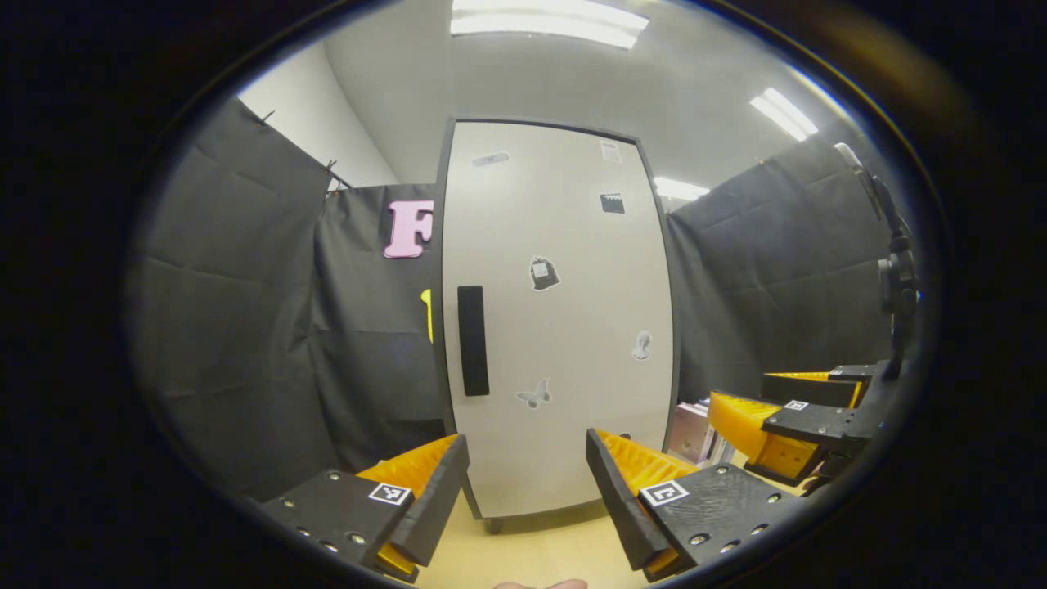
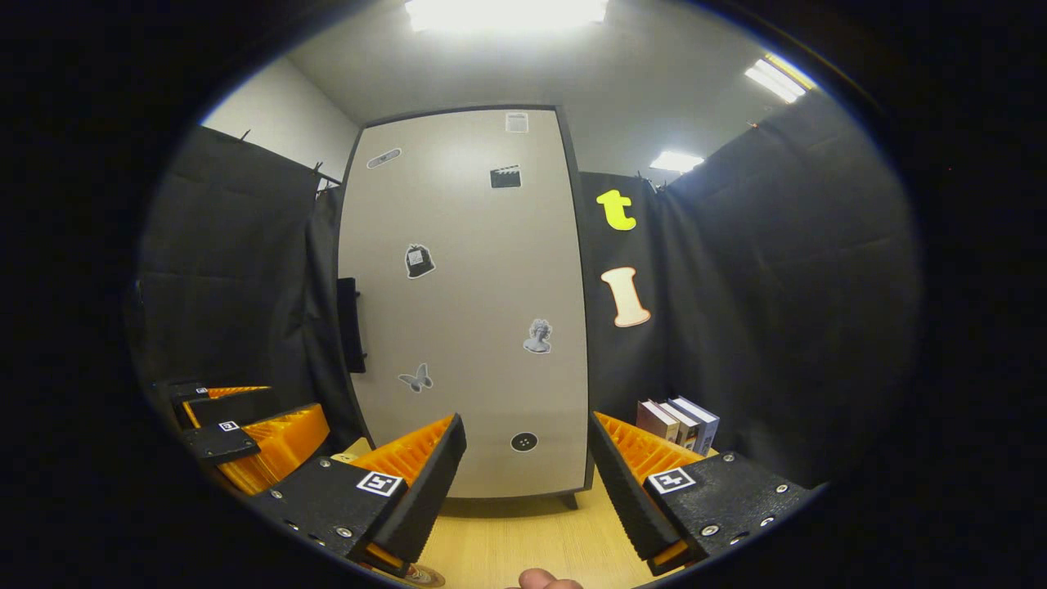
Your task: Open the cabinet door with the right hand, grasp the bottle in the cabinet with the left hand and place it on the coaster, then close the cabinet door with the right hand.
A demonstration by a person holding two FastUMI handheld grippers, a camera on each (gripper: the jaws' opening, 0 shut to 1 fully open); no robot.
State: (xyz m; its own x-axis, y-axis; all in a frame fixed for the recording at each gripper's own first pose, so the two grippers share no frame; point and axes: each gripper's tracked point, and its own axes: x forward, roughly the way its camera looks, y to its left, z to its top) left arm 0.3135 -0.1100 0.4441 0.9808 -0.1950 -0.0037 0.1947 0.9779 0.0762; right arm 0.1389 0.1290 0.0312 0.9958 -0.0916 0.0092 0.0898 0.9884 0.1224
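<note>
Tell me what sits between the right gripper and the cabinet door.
Nothing: in the right gripper view, bare wooden tabletop runs from the open right gripper to the closed cabinet door.

Bottle hidden behind shut cabinet door (image 1: 564,327)

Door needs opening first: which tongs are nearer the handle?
Left. The left tongs face the handle nearly head-on; the right tongs sit off toward the door's other edge.

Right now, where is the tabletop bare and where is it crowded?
Bare wood runs in front of the cabinet door, between the right gripper fingers. Crowded: books right of the cabinet. The left gripper likewise faces bare tabletop.
</note>
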